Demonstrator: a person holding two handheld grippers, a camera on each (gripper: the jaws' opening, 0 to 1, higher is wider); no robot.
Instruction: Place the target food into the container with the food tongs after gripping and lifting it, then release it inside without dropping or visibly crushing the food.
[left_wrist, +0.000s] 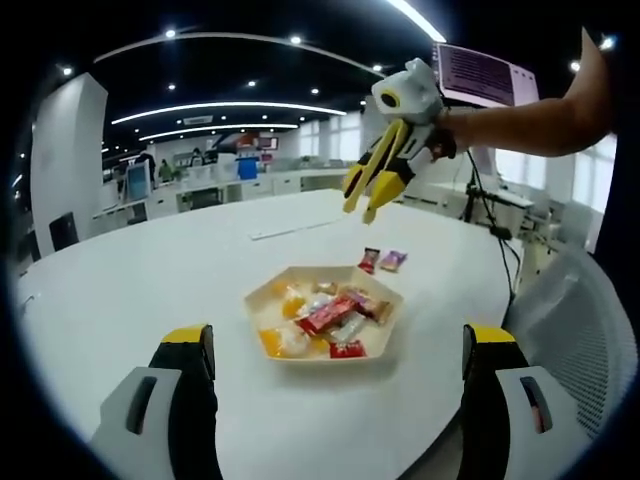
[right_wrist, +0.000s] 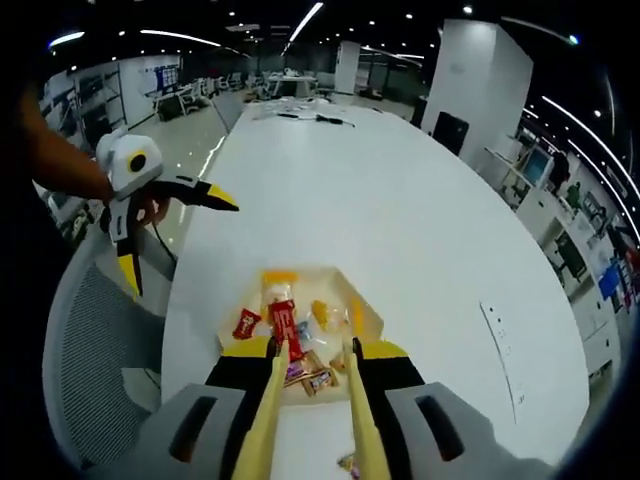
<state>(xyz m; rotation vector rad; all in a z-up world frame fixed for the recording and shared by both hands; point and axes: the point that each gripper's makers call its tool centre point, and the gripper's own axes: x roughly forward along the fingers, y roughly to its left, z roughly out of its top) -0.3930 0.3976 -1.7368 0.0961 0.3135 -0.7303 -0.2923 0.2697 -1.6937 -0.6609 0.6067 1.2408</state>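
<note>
Tray (left_wrist: 385, 305) of wrapped sweets (left_wrist: 326, 313) (six-sided, pale) sits mid-table (left_wrist: 150, 280), two loose sweets (left_wrist: 381, 260) just beyond it, likely awaiting transfer. Right gripper (left_wrist: 360, 205) carries yellow tongs (right_wrist: 310, 420) above, tips narrowly apart, nothing held. Left gripper (right_wrist: 175, 235) hangs wide open, idle. Wrapper labels unreadable; target sweet unclear.

White table (left_wrist: 150, 280): hexagonal snack tray (left_wrist: 385, 322), two loose wrapped sweets (left_wrist: 381, 261) just beyond it.

Bright overhead ceiling strips (left_wrist: 220, 108), white table (left_wrist: 150, 290) evenly lit, soft shadows, strong fisheye bending at edges.
</note>
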